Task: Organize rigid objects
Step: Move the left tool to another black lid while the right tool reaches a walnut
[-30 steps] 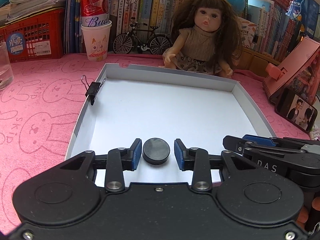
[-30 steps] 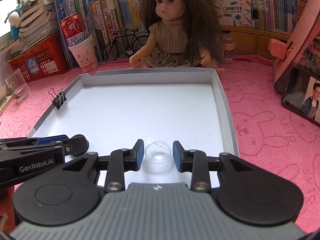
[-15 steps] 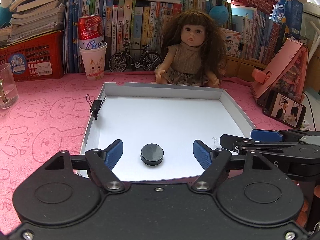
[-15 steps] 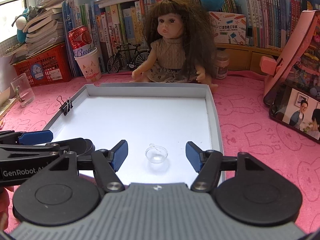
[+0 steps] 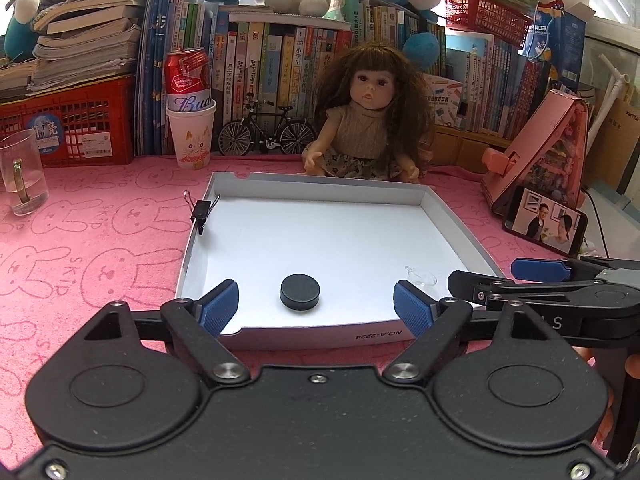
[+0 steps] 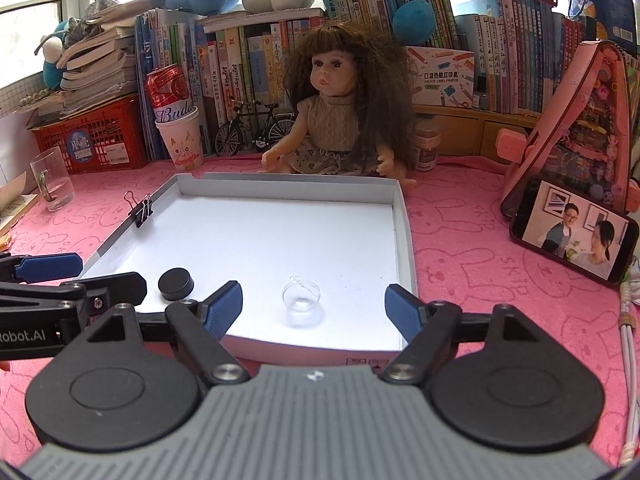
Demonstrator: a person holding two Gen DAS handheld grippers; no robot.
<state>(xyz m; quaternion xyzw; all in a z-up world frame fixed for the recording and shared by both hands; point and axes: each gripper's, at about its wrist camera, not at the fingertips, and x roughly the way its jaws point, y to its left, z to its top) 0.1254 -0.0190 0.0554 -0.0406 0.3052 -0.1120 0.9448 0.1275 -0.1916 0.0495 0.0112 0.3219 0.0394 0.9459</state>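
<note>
Surface (image 5: 100,248): pink cloth, printed with darker pink rabbit outlines. Tray (image 5: 320,188): white floor, pale grey walls. Disc (image 5: 300,291) in tray: solid black. Small cup (image 6: 302,300) in tray: clear, colourless. Binder clip (image 5: 201,213) on tray wall: black, silver wire handles. Crate (image 5: 80,128): red. Can (image 5: 188,78): red and white. Paper cup (image 5: 192,140): white, cat drawing. Left gripper (image 5: 316,306) pads: blue on black arms.

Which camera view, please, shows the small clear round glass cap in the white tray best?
The right wrist view: the small clear round glass cap lies centred and unobstructed. In the left wrist view the cap sits faint beside a blue finger pad.
</note>
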